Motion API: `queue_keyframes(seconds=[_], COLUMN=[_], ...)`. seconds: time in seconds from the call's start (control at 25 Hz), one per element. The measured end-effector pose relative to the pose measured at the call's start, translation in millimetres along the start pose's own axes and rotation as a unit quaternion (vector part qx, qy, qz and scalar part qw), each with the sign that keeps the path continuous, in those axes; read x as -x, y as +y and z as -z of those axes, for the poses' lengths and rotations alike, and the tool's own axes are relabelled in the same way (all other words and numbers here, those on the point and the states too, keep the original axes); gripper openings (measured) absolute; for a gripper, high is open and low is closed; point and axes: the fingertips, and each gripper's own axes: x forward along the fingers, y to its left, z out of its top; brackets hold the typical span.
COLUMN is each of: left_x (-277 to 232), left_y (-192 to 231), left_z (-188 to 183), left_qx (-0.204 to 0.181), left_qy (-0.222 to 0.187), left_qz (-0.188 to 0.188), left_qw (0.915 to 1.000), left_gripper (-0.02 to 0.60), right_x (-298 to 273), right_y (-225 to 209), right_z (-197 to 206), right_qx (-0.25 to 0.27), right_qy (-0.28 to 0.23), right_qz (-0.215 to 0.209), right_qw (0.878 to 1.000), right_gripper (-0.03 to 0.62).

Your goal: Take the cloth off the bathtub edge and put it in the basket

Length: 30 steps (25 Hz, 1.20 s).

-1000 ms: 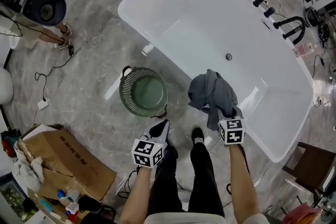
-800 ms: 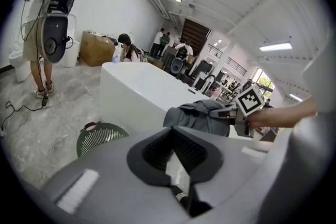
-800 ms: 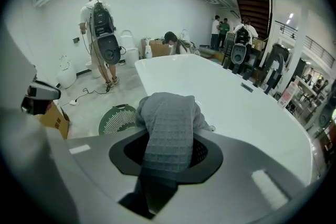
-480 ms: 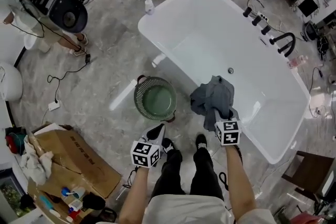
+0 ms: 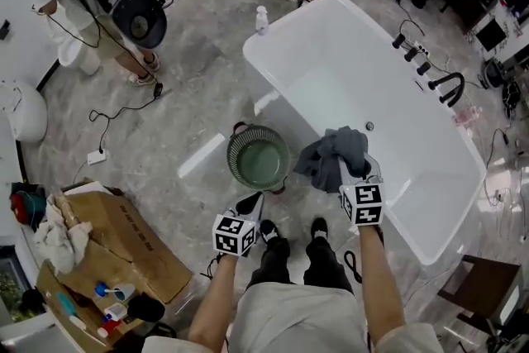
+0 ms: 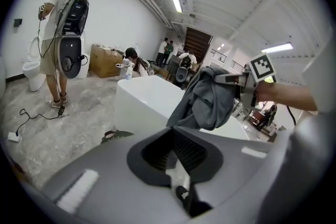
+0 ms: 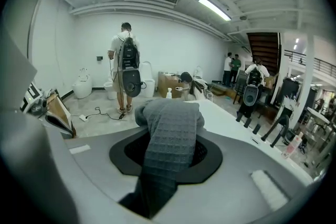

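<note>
A: Start with the bathtub [image 5: 364, 87]. How did things stand?
B: It was white and empty, with no cloth lying on its edge. The green basket [image 5: 231, 157] stood just outside the bathtub's near edge, mouth up, and I could see nothing in it.
A: And the cloth?
B: The grey cloth [image 5: 335, 155] hung bunched in the air over that near edge, on the basket's side. The right gripper [image 5: 350, 176] held it up, fingers clamped on a fold.
A: The left gripper?
B: The left gripper [image 5: 250, 205] hung outside the bathtub, near the basket, fingers together on nothing.
A: Which step, then?
B: The carry, I'd judge: lifted, not yet delivered. The next move called for swinging the cloth away from the bathtub until it hung over the basket's mouth. The fingers would then part so the trailing folds dropped inside the rim.
</note>
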Motion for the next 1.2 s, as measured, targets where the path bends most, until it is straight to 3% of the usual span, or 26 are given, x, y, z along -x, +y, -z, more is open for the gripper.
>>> queue_keyframes(seconds=[0.44,0.84,1.0,1.2], left_x=[31,52,57,64], left_y=[19,33,39,49], left_z=[-46,-69,-67,-55], left_qx=[-0.015,-0.009,-0.003,0.009], left_qy=[-0.036,-0.068,-0.072,-0.066], left_qz=[-0.027,-0.053,-0.058,-0.065], left_qw=[0.9989,0.9963,0.9957,0.9956], left_gripper=[0.054,0.054,0.054,0.054], right_x=[21,43,39,13], right_y=[63,145,163,169], right_z=[-112,-234,-240,-193], right_qx=[0.043,0.105,0.096,0.071], right_qy=[-0.102,-0.207,-0.212,-0.153], right_qz=[-0.060,-0.145,-0.163,-0.175], right_qw=[0.992,0.962,0.959,0.970], right_gripper=[0.109,0.110,0.110,0.110])
